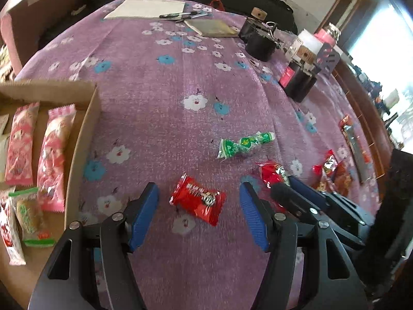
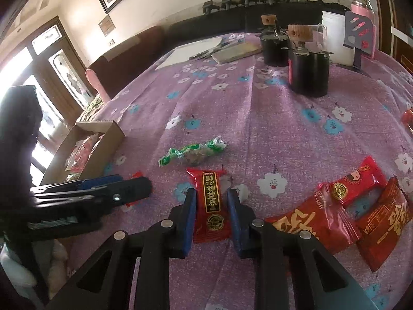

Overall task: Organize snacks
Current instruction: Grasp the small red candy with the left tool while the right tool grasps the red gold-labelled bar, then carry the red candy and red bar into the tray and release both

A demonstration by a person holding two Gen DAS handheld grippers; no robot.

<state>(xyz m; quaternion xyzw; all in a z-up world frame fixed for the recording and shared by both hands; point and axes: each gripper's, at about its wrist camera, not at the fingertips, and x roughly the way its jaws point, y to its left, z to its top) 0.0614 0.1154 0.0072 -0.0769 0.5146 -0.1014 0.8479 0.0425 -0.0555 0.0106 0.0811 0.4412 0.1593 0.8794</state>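
Note:
My left gripper (image 1: 198, 193) is open, its blue pads either side of a small red snack packet (image 1: 197, 201) lying on the purple flowered tablecloth (image 1: 160, 118). My right gripper (image 2: 211, 201) is shut on a long red snack bar (image 2: 210, 204); it also shows in the left wrist view (image 1: 294, 188) over a red packet (image 1: 272, 173). A green wrapped snack (image 1: 244, 144) (image 2: 192, 152) lies beyond both. The cardboard box (image 1: 85, 134) (image 2: 108, 139) at the left holds pink, green and white packets (image 1: 51, 160).
Several red packets (image 2: 343, 206) lie to the right of my right gripper. Black cylindrical jars (image 2: 308, 72), a notebook (image 1: 213, 27), paper and pens (image 1: 183, 14) stand at the table's far side. A pink flask (image 2: 361, 2) stands far right.

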